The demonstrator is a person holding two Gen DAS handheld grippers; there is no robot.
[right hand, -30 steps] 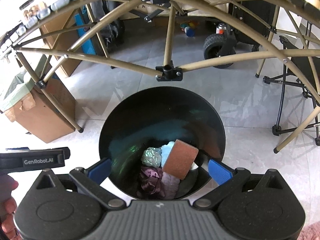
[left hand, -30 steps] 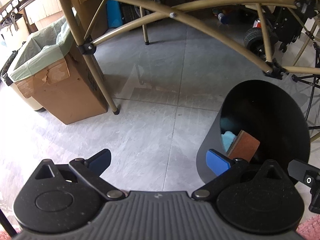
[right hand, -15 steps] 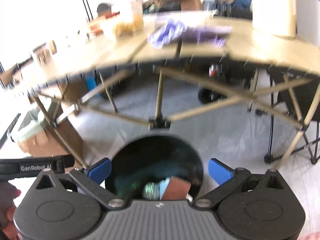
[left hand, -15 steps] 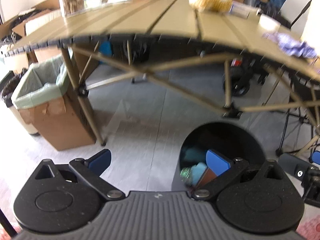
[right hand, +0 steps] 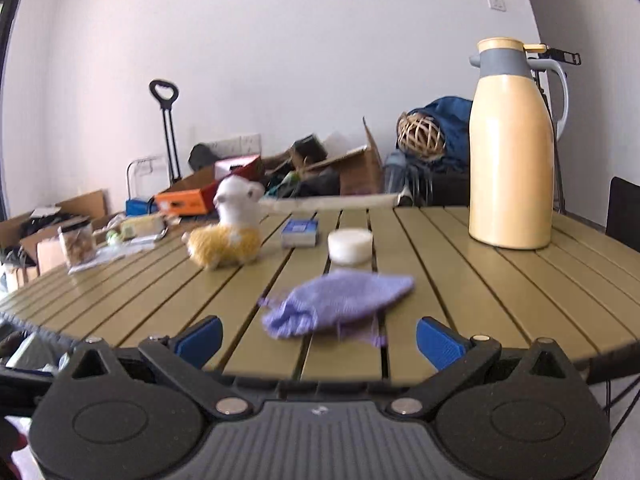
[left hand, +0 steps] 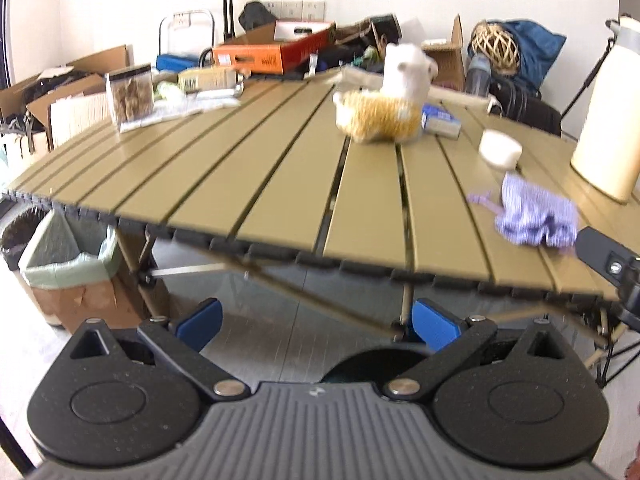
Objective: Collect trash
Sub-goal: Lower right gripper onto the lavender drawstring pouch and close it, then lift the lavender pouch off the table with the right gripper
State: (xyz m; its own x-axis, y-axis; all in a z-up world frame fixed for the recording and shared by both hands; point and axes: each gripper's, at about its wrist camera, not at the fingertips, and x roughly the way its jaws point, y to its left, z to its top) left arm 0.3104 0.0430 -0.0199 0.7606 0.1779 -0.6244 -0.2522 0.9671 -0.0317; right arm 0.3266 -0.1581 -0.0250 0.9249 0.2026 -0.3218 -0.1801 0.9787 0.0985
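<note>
A crumpled purple cloth pouch [right hand: 340,304] lies near the front edge of the olive slatted table [right hand: 500,296], just beyond my right gripper [right hand: 318,338], which is open and empty. The same pouch [left hand: 534,216] shows at the right in the left wrist view. My left gripper [left hand: 316,320] is open and empty, held below the table edge. Just the top rim of the black bin [left hand: 368,364] peeks out between its fingers.
On the table [left hand: 260,184] stand a plush alpaca [right hand: 230,232], a blue box [right hand: 299,233], a white round tub [right hand: 350,246], a cream thermos jug [right hand: 512,152] and a clear jar [left hand: 130,94]. A lined cardboard bin [left hand: 68,272] stands on the floor at left. Boxes and bags crowd the back wall.
Both grippers rose from over the black bin up to table-top height. The bin's contents dropped out of view and the purple pouch now lies ahead of the right gripper.
</note>
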